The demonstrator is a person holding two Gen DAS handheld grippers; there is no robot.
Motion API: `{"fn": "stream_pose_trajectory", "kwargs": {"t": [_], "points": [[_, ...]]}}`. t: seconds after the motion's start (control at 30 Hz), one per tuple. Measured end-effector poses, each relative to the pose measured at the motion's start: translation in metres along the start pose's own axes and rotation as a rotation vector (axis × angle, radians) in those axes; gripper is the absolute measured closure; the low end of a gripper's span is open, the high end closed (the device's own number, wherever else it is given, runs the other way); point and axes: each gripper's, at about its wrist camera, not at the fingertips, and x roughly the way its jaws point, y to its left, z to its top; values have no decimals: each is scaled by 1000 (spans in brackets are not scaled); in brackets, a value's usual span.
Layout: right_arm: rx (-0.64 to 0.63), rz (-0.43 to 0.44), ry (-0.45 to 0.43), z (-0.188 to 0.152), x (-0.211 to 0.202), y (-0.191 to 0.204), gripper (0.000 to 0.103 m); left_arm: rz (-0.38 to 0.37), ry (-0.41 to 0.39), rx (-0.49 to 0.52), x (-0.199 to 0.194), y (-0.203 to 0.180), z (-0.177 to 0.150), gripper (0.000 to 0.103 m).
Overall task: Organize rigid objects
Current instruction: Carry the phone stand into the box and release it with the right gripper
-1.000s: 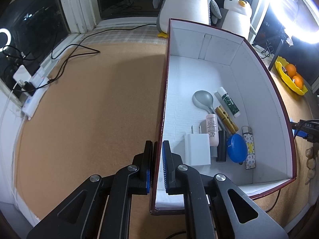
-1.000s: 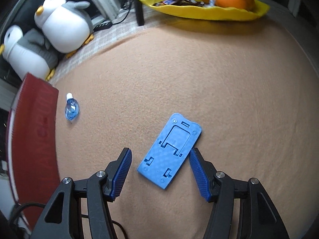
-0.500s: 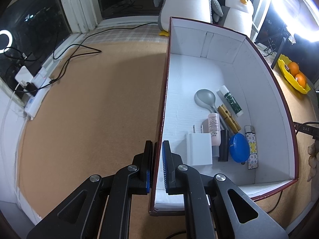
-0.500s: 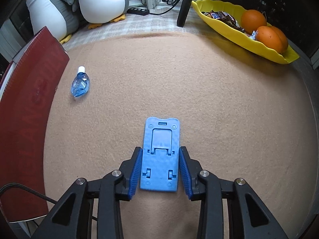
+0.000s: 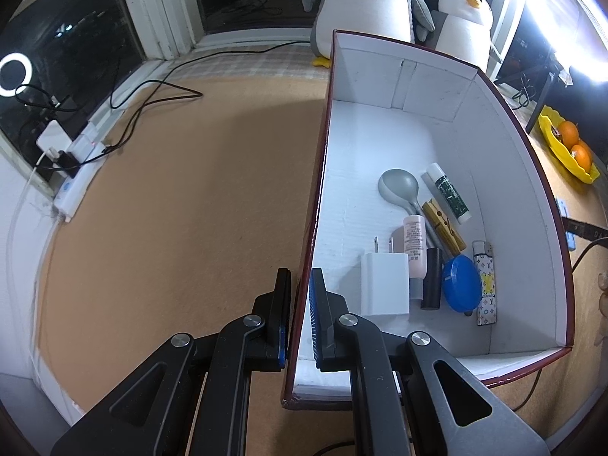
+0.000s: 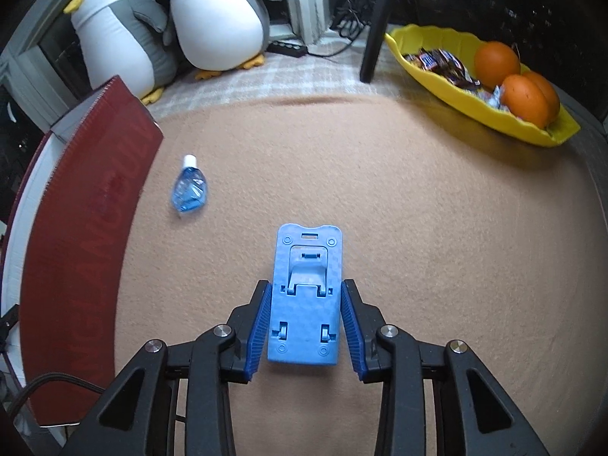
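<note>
My left gripper (image 5: 300, 315) is shut on the left wall of the dark red box (image 5: 317, 205), whose white inside holds a white charger (image 5: 384, 288), a spoon (image 5: 399, 188), a blue round lid (image 5: 460, 288), a lighter and several other small items. My right gripper (image 6: 304, 326) is shut on a blue phone stand (image 6: 306, 296), lifted slightly off the tan tabletop. A small blue bottle (image 6: 189, 190) lies on the table to the left, near the red box's outer wall (image 6: 83, 235).
Two plush penguins (image 6: 212, 15) stand at the back. A yellow tray (image 6: 528, 129) with oranges and sweets sits at the right. A black stand leg (image 6: 374, 30) rises behind. Cables and a power strip (image 5: 76, 174) lie at the far left.
My right gripper has closed on the blue phone stand, squared up with it and lifted it a little. My left gripper stays clamped on the box wall.
</note>
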Motion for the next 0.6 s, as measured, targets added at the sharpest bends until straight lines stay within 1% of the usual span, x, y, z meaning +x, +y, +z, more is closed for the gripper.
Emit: {"fn": "stream_pose_trajectory", "kwargs": {"t": [0.27, 0.6], "points": [[-39, 67, -64, 18, -23, 23, 70, 12, 4, -11, 1, 0, -1, 95], [-166, 189, -164, 32, -69, 87, 70, 18, 8, -19, 4, 0, -1, 95]]}}
